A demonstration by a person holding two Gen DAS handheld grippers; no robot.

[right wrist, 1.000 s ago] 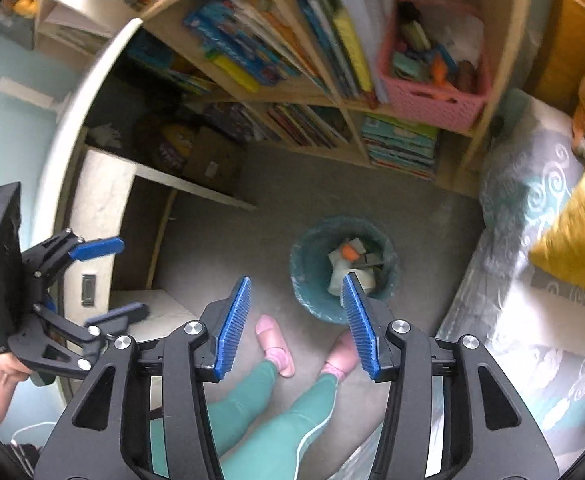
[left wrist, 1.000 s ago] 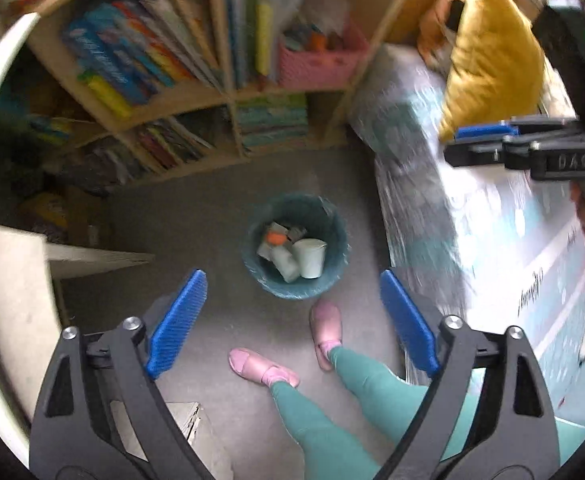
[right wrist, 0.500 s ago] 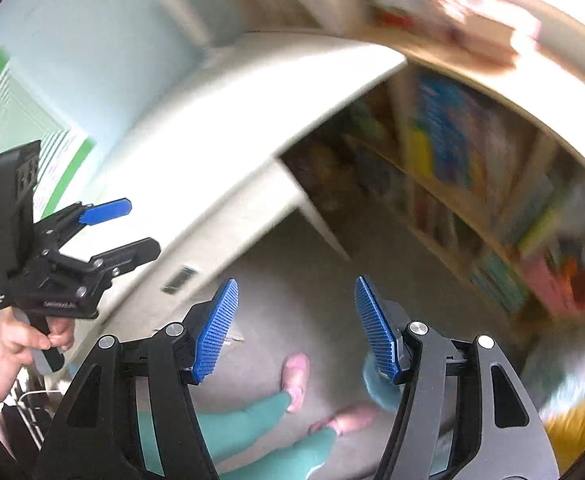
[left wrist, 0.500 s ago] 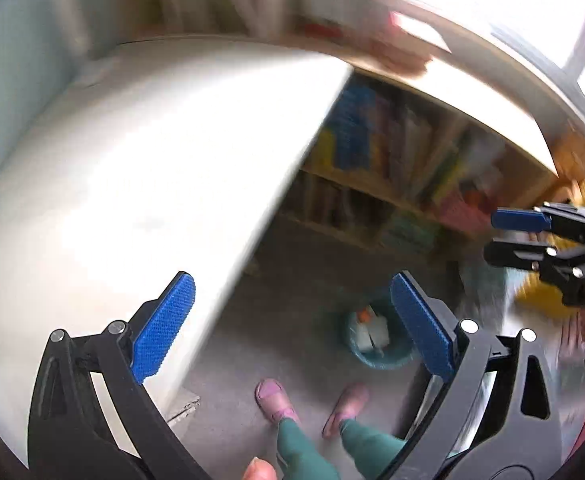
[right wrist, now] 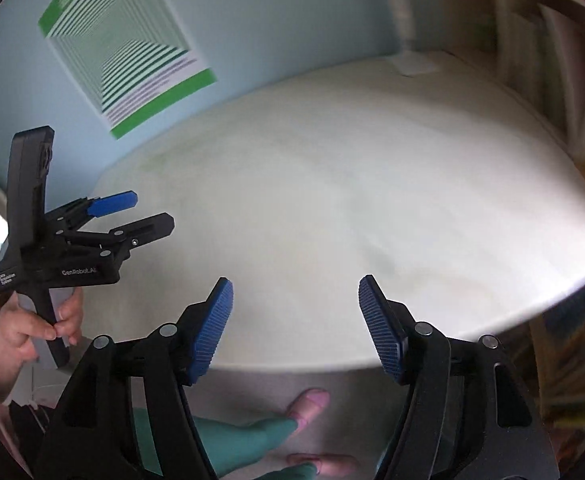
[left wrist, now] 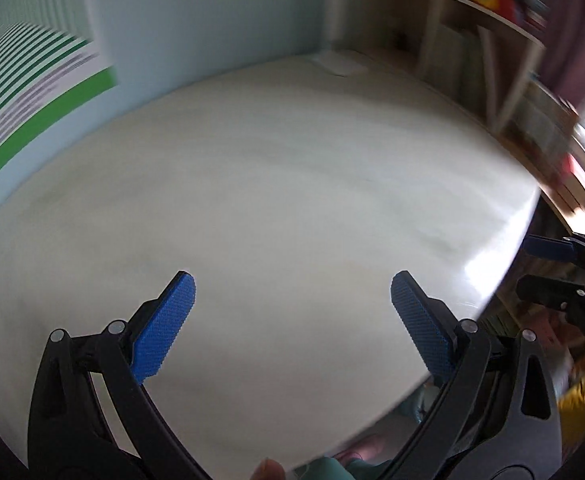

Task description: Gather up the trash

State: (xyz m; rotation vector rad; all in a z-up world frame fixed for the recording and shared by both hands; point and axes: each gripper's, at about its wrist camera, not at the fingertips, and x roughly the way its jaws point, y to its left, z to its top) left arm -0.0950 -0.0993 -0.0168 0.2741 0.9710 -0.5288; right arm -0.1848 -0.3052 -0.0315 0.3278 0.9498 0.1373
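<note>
Left gripper spread wide, blue pads far apart, nothing between them; hovering over the white desk. Right gripper likewise released and empty, above the desk's near edge. Seen in the right wrist view: left gripper held at the desk's left edge by a hand, jaws parted, body printed "GenRobot.AI", with a smaller label below it too small to read.

Changed from a second ago: both cameras swung up and away from the floor. Gone from sight: the teal trash bin with its cups and scraps, then straight ahead between the fingers on the grey floor. No trash visible on the desk now. Half a second back, only the desk's corner and the bookshelf in blur; now the desktop fills both views.

Farther out: green-and-white striped poster on the pale blue wall, text on it smeared, probably unreadable lines of print. Bookshelf along the desk's right edge, blurred. Pink slippers and teal trouser legs on the floor below the near edge.
</note>
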